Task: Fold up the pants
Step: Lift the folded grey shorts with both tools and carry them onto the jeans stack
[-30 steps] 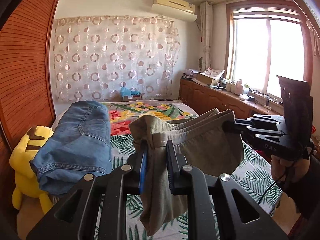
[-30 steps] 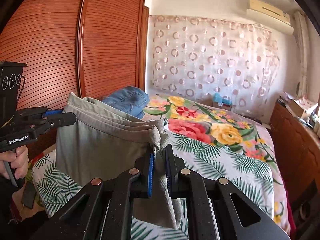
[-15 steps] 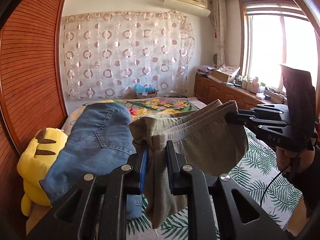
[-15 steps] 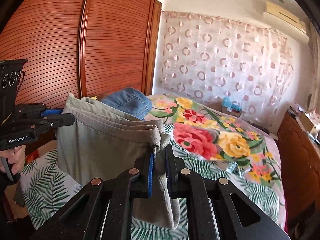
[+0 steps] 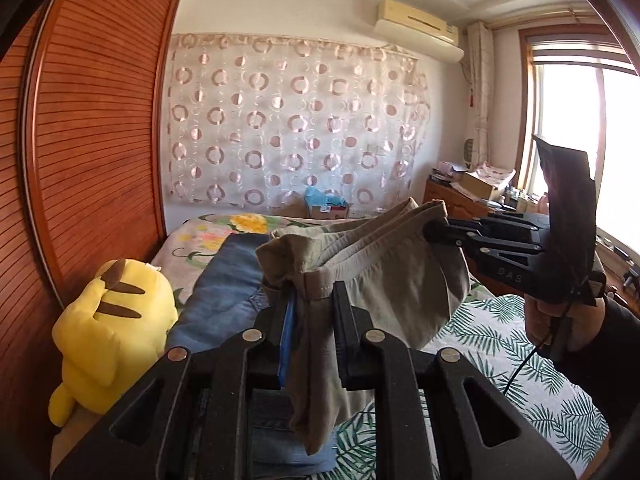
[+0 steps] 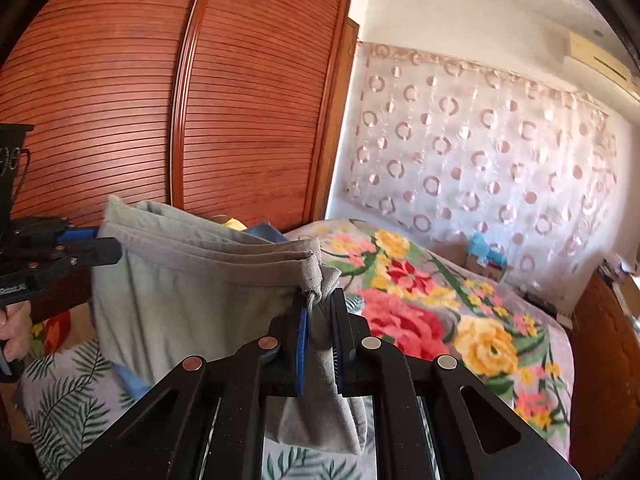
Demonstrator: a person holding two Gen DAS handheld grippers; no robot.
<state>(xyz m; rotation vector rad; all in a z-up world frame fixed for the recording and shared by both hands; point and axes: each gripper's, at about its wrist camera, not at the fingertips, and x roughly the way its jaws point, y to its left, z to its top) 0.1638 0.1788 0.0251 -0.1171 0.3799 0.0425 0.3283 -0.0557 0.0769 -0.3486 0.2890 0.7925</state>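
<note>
Folded grey-green pants hang in the air above the bed, stretched between both grippers. My left gripper is shut on one corner of the pants; it also shows at the left of the right wrist view. My right gripper is shut on the other corner, with cloth hanging down between its fingers; it shows at the right of the left wrist view. The pants sag a little between the two grips.
Folded blue jeans lie on the bed beside a yellow plush toy. The bed has a floral blanket and a leaf-print sheet. A slatted wooden wardrobe stands at the left, a low cabinet under the window.
Both grippers have swung left towards the wardrobe side, carrying the pants over the jeans. The grips on the pants are unchanged.
</note>
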